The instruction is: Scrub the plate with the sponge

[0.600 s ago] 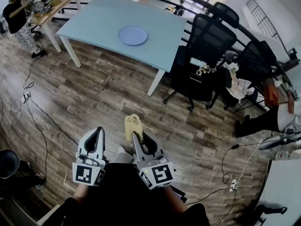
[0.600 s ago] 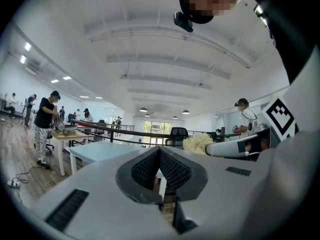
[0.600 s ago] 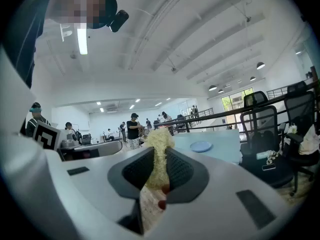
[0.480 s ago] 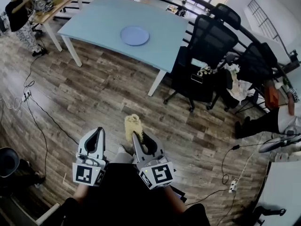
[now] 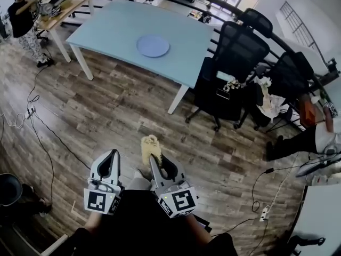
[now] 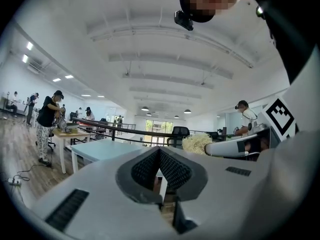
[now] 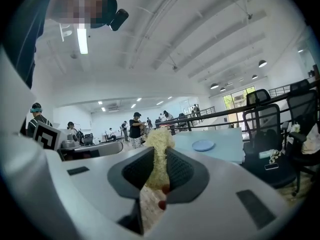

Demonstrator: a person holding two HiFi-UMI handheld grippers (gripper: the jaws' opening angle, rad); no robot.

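A round blue plate [image 5: 153, 46] lies on a light blue table [image 5: 112, 23], far ahead of both grippers; it also shows small in the right gripper view [image 7: 203, 145]. My right gripper [image 5: 154, 154] is shut on a yellow fibrous sponge [image 5: 151, 144], which sticks up between the jaws [image 7: 159, 154]. My left gripper [image 5: 113, 154] hangs beside it, shut with nothing in it [image 6: 159, 151]. Both are held low, close to the person's body, above the wooden floor. The left gripper view shows the sponge [image 6: 196, 143] to its right.
Black office chairs [image 5: 234, 52] stand to the right of the table. A person [image 5: 21, 15] works at a wooden desk at the far left. Cables [image 5: 37, 121] run over the floor at the left, and a power strip [image 5: 263, 211] lies at the right.
The table and plate sit slightly lower in the head view. Both grippers keep the same pose, and the sponge is still held.
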